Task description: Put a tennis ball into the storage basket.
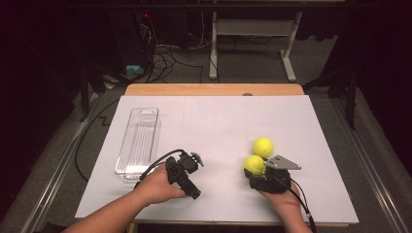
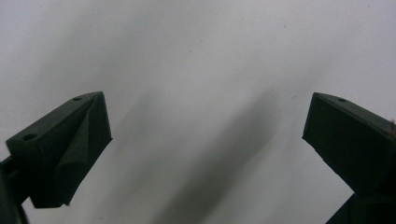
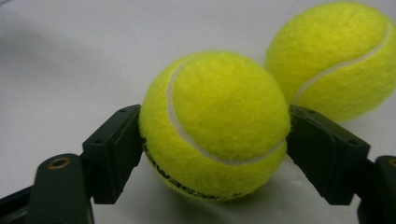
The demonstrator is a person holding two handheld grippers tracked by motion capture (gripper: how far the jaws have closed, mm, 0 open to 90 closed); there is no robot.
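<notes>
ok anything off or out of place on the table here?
Nothing stands out. The clear tray lies square and empty on the white sheet. The right gripper is clamped on the near tennis ball, the second ball close behind it. The left gripper is open over bare sheet.

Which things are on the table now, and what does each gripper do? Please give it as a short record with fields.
surface: white sheet on a wooden table
near ball: tennis ball between the jaws of the right gripper, pads pressing both sides
far ball: second tennis ball just behind the first, close to it or touching
container: clear plastic tray at the left, nothing in it
left gripper: left gripper held low over the bare sheet, jaws wide apart, nothing between them
</notes>
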